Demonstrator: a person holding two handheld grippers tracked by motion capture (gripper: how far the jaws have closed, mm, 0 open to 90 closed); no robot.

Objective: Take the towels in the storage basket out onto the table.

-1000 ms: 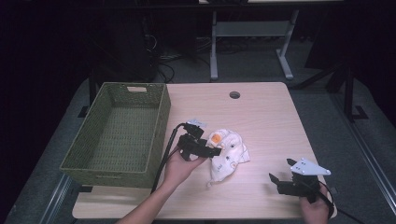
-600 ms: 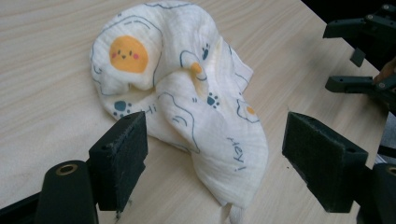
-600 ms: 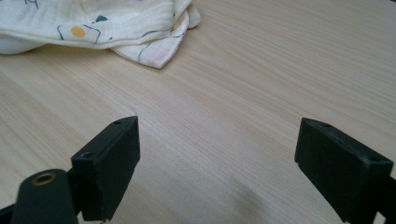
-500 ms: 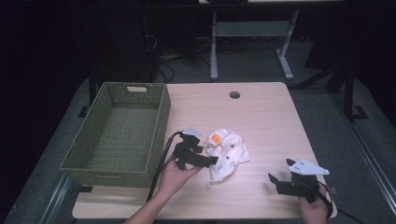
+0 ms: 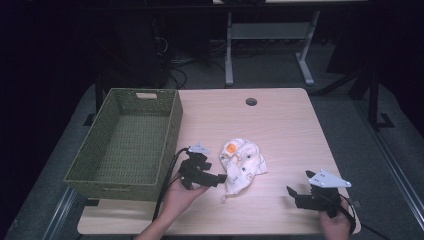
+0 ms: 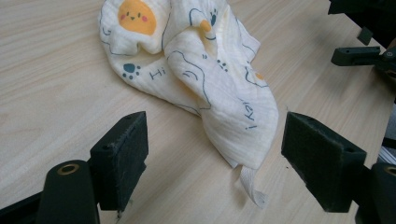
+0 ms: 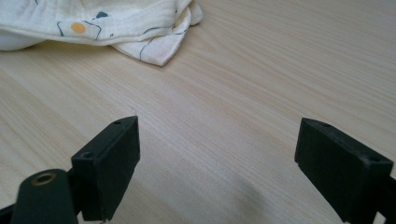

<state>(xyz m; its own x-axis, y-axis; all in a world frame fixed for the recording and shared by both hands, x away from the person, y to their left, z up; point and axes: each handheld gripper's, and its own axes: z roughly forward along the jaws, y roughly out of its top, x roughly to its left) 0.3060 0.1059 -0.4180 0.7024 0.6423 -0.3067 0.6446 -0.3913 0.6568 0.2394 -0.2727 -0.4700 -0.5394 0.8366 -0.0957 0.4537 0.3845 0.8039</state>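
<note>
High view: the tabletop is evenly lit from above and stands bright against a surround that falls off to near black, with the floor and the frames behind it only dimly legible; shadows on the wood are short and soft, and the picture is slightly grainy. Left and right gripper views: warm, diffuse light with no hard glare, wood grain sharp at mid-distance, the near black jaws of the tongs soft-edged, and a faint broad shadow on the wood between the jaws in the right gripper view.
</note>
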